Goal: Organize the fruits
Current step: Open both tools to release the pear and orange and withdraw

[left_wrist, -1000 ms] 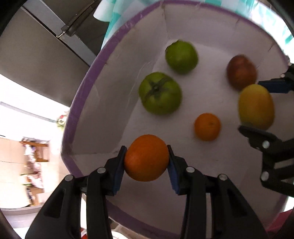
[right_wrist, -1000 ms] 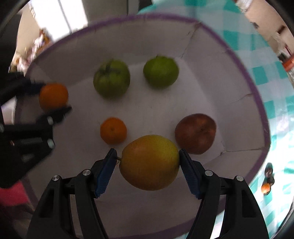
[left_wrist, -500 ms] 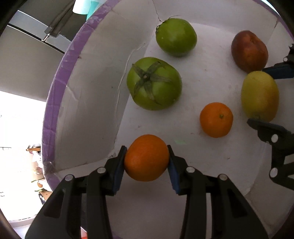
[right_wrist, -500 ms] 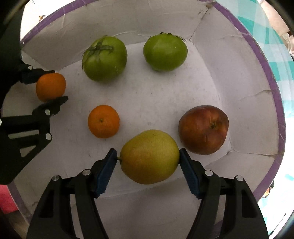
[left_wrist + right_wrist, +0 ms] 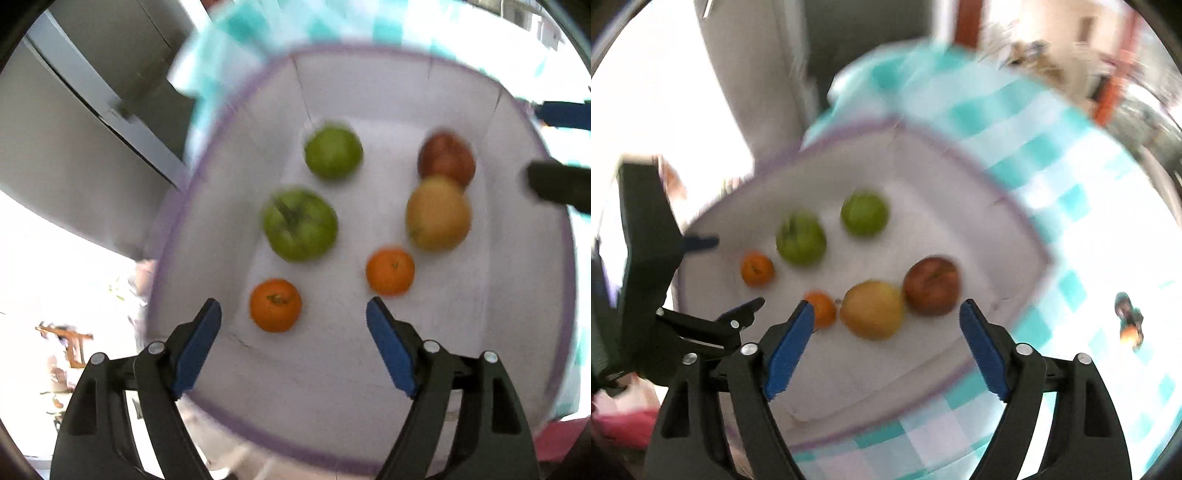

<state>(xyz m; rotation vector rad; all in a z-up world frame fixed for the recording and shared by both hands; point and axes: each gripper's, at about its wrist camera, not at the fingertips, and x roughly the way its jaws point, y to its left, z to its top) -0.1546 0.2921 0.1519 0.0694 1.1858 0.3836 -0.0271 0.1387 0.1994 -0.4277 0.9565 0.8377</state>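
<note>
- Opening over the box [image 5: 369, 435], the left gripper [image 5: 293, 343] has its jaws apart and widening with nothing clamped; the near orange [image 5: 275, 304] lies on the box floor below the gap, touching neither pad.
- Widening too, the right gripper [image 5: 886, 341] holds nothing; the pear [image 5: 872, 309] sits on the floor, seen between its jaws, pressed against the peach [image 5: 931, 286] and just beside the second orange [image 5: 822, 309].
- All six fruits are in the white box on the checked tabletop [image 5: 1071, 206]: two green tomatoes [image 5: 300, 223] at the back left, oranges in front, pear and peach to the right.
- Risk, rolling: round fruit freshly set down can drift; the near orange has open floor around it and may wander toward the wall or into the tomatoes, spoiling the grouping.
- Risk, knock-on: pear and peach touch, so a clipped pear would shove the peach as well.
- Risk, snagging: a pad that sweeps low on the way out may catch a fruit or the purple rim [image 5: 565, 258] and shift the whole box.
- Risk, collision: both grippers hang close above the same box; crossing paths could make them strike each other.
- Both views are blurred, so I cannot tell whether any fruit is quite at rest.
</note>
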